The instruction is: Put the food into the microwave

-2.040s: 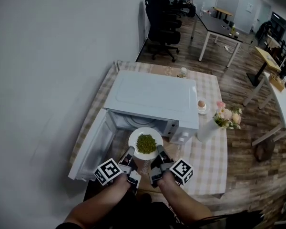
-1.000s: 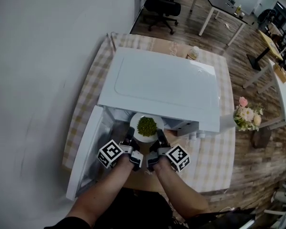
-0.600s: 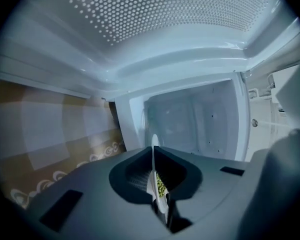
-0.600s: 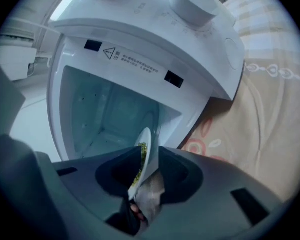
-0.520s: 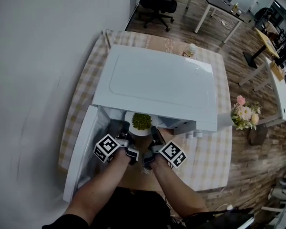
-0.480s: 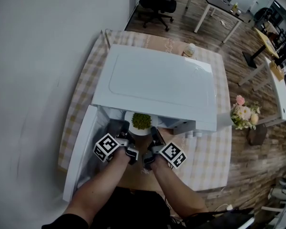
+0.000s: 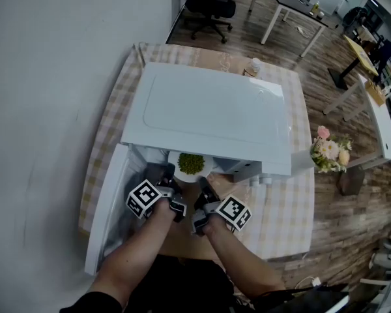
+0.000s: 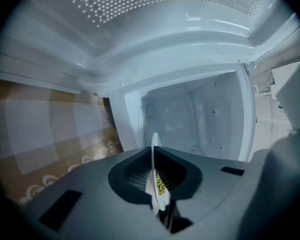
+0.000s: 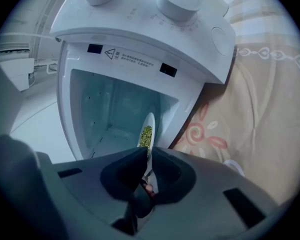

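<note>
A white plate (image 7: pixel 189 166) of green food (image 7: pixel 191 163) hangs at the mouth of the white microwave (image 7: pixel 208 113), half under its top. My left gripper (image 7: pixel 171 185) is shut on the plate's left rim. On the right rim my right gripper (image 7: pixel 202 189) is likewise shut. The left gripper view has the plate (image 8: pixel 154 179) edge-on between the jaws of the left gripper (image 8: pixel 154 160), with the bare cavity (image 8: pixel 205 119) ahead. From the right gripper (image 9: pixel 147 160) the plate (image 9: pixel 147 133) points into the cavity (image 9: pixel 110 114). The door (image 7: pixel 104 220) stands swung open at the left.
The microwave stands on a checked tablecloth (image 7: pixel 283 201) against a white wall (image 7: pixel 45 109). A vase of flowers (image 7: pixel 327 152) is at the right, a small bottle (image 7: pixel 251 65) behind. Two knobs (image 9: pixel 177 1) top the control panel. Chairs and desks stand further back.
Both grippers have carried the plate forward from in front of the open microwave to its mouth, where the top now covers part of it. The head view has shifted closer above.
</note>
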Action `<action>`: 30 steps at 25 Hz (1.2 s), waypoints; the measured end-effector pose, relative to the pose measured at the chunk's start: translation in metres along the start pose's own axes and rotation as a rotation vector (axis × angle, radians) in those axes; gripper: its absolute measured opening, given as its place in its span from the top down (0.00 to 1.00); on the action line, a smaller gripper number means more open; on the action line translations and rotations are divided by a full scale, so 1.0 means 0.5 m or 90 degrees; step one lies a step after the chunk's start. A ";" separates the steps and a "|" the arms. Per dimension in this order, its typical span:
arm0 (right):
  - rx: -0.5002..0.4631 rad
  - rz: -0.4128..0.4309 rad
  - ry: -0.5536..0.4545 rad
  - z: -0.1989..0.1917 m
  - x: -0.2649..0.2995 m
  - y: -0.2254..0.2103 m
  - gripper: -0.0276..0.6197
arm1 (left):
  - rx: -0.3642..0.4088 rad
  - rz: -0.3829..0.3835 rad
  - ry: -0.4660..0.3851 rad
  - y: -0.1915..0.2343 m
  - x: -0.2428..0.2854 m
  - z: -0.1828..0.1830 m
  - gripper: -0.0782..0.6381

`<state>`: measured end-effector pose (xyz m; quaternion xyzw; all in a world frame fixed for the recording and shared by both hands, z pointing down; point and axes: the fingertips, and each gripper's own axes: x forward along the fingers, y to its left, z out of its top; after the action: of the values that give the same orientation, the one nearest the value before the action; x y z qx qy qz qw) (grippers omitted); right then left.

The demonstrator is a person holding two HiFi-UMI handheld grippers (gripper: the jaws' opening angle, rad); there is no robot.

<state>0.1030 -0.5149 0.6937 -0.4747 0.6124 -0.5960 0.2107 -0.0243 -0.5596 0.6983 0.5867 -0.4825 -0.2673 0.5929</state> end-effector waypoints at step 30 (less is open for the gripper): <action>-0.071 0.024 0.037 0.001 0.028 0.021 0.93 | 0.084 0.038 0.027 -0.009 0.022 -0.018 0.85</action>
<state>0.0935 -0.5285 0.6881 -0.4566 0.6593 -0.5703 0.1776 -0.0108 -0.5661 0.6981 0.6154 -0.5034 -0.2047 0.5709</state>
